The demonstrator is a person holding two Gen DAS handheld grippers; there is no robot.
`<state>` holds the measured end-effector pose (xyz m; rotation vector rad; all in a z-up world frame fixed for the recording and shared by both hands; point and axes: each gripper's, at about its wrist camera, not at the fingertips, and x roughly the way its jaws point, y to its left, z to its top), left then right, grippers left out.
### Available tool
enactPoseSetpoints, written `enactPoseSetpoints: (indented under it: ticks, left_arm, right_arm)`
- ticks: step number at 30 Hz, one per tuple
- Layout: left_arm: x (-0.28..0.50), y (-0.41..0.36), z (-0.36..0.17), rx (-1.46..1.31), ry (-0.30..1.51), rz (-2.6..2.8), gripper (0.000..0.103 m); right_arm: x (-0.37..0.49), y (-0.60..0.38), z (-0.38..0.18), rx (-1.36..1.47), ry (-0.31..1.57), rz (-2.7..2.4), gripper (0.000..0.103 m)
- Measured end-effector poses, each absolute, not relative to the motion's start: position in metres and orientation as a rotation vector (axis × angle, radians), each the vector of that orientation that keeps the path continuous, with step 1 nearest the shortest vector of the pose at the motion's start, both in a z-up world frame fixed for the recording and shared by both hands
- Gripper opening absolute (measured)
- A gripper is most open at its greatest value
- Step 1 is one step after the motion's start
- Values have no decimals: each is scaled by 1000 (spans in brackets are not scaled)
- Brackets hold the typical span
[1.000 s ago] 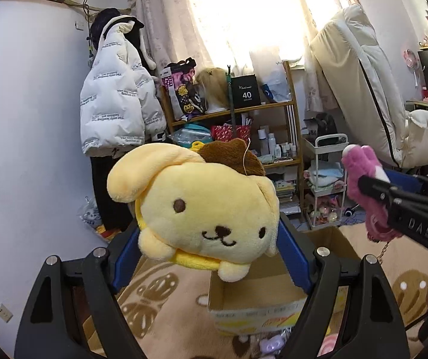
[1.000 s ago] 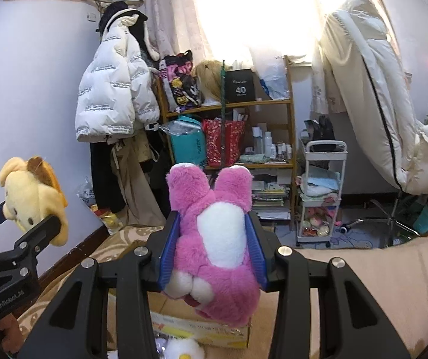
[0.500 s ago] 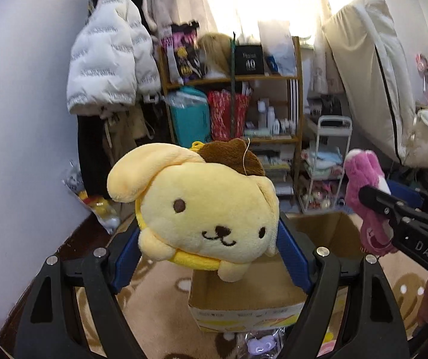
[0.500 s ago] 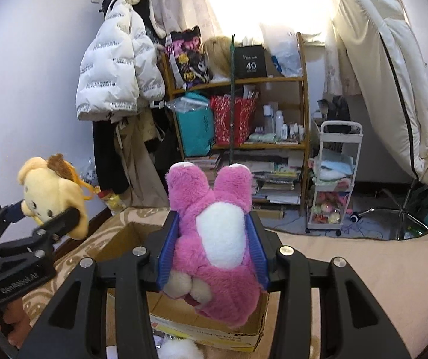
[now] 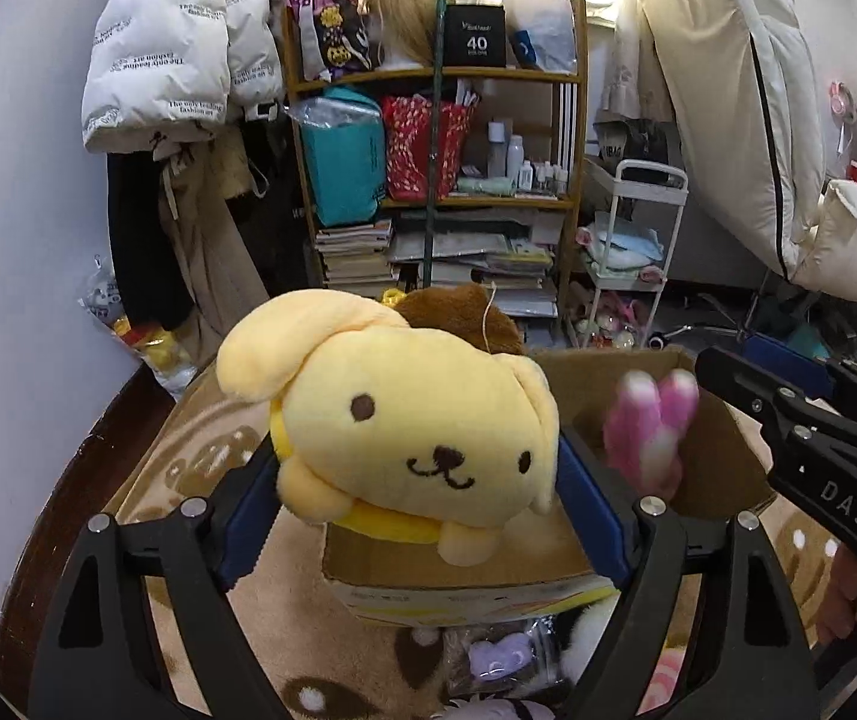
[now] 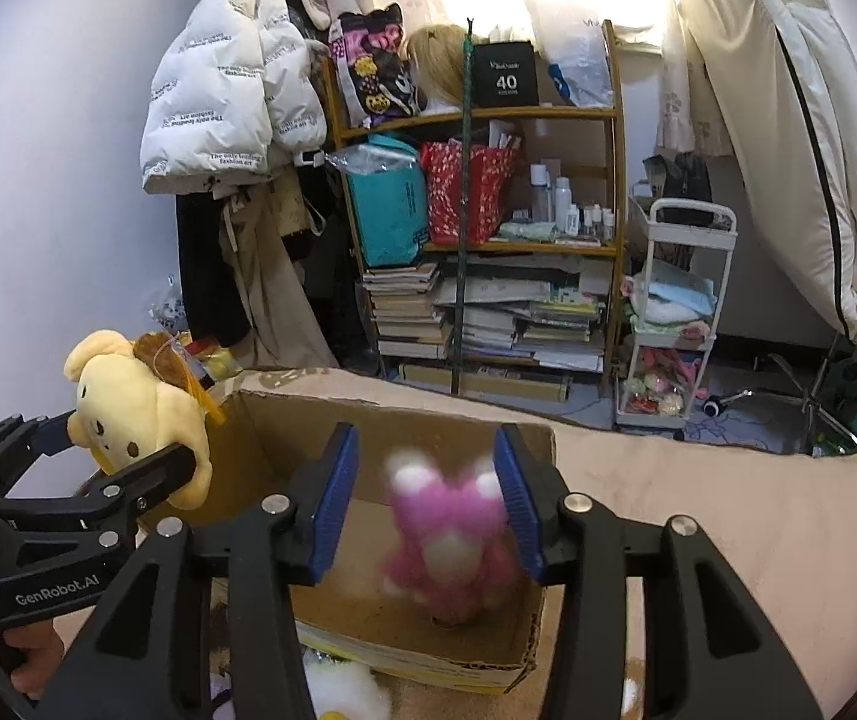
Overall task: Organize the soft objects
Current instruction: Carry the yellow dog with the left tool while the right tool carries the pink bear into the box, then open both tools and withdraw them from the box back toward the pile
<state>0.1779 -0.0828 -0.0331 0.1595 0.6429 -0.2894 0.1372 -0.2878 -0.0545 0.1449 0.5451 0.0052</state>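
My left gripper [image 5: 416, 510] is shut on a yellow dog plush [image 5: 410, 420] with a brown cap, held just in front of an open cardboard box [image 5: 722, 456]. The plush also shows at the left of the right wrist view [image 6: 134, 414]. My right gripper [image 6: 425, 510] is open over the box [image 6: 272, 420]. A pink and white plush [image 6: 449, 540] is blurred in motion between its blue pads [image 6: 335, 504], loose and dropping into the box. The pink plush also shows in the left wrist view [image 5: 650, 432], with the right gripper [image 5: 788, 414] beside it.
The box stands on a beige patterned rug [image 5: 200, 456]. Small plush items [image 5: 500, 654] lie in front of the box. A cluttered wooden shelf [image 6: 488, 240], a white trolley [image 6: 680, 324], hanging coats [image 6: 224, 102] and a chair [image 5: 746, 108] stand behind.
My right gripper has opened and let go of the pink plush, which falls into the box. Both grippers have moved down and closer to the box. The left still holds the yellow plush.
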Motion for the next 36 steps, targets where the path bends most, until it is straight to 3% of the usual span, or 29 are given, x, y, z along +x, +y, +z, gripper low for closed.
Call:
enactPoseSetpoints:
  ticks: [1,6,8,13,20,36]
  left_arm:
    - [178,-84,-35,171,652,-285,85]
    - [179,-85,-40,181,679,-289,88]
    - [178,-85,-39,187,672,-283,96]
    - [175,-81,-36,191,675,-264,97]
    - [168,-73,-34,188,690,-243,97]
    - [113,-46,-17,228,757,-217,100]
  right_arm:
    - [137,-289,-55,151,547,3,65]
    - [135,-287,-58,153,569,5,70]
    - [134,-285,-58,151,567,9,76]
    - [127,-280,-57,138,570,1,89]
    - [114,-282,-53,136,576,-21,99]
    - [62,-283,-38,126,675,-73,103]
